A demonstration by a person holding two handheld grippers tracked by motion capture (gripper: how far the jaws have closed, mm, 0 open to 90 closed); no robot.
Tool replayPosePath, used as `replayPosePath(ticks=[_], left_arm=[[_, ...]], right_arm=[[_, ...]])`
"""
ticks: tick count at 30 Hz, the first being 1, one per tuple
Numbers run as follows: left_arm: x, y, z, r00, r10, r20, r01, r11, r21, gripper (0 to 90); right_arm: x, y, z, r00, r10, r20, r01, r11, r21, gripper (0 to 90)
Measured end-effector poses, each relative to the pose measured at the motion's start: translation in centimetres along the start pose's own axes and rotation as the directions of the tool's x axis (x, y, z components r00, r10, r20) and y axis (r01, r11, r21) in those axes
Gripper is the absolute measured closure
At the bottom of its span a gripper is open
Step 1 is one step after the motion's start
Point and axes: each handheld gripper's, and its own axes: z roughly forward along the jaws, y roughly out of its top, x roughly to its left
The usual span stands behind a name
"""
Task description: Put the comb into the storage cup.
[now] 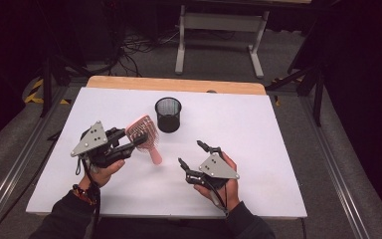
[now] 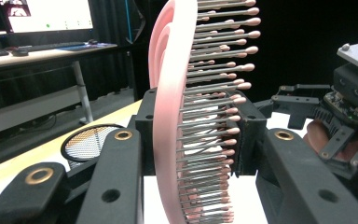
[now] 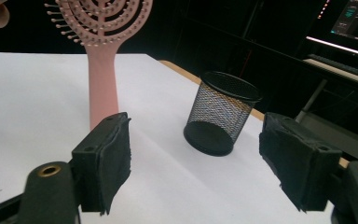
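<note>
pink plastic is the first thing to note: a pink plastic paddle hairbrush with metal bristles tipped in pink is clamped by its head in the left gripper, whose black jaws are closed tight on either side of it. in the left gripper view the brush head stands on edge between the two jaws, bristles pointing to the right of that view. the brush sits above the left half of the white table, lifted off the surface, its handle slanting down toward the table's middle and the near edge. the person's left hand grips the tool body from below, a dark sleeve and a wrist band behind it.

just right of the brush head, nearer the far edge and about midway across the table, stands a black wire-mesh cup, upright and apart from the brush. the right gripper view shows this mesh cup upright on the white surface, with the brush handle hanging to its left.

further right, close to the near edge, the right gripper is held in the person's right hand. its jaws stand spread apart with nothing between them, pointing toward the brush handle and well short of it.
</note>
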Motion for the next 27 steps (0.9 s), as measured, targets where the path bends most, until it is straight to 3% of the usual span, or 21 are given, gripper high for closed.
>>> replayPosePath(ticks=[15,20,27], left_arm=[[0.1,0.0,-0.1,0.9999,0.006,-0.016,-0.005,1.0,0.001,63.8],[0.2,0.0,-0.2,0.9998,0.003,-0.019,-0.003,1.0,0.002,63.8],[0.3,0.1,-0.3,0.9995,0.008,-0.029,-0.008,0.9999,-0.007,63.8]], right_arm=[[-2.3,-0.5,-2.5,0.9975,-0.012,0.07,0.012,0.9999,-0.007,21.4],[-3.1,-1.1,-3.5,0.9931,-0.031,0.113,0.031,0.9995,0.0,21.6],[-3.9,-1.8,-4.4,0.9901,-0.033,0.136,0.031,0.9994,0.014,21.0]])
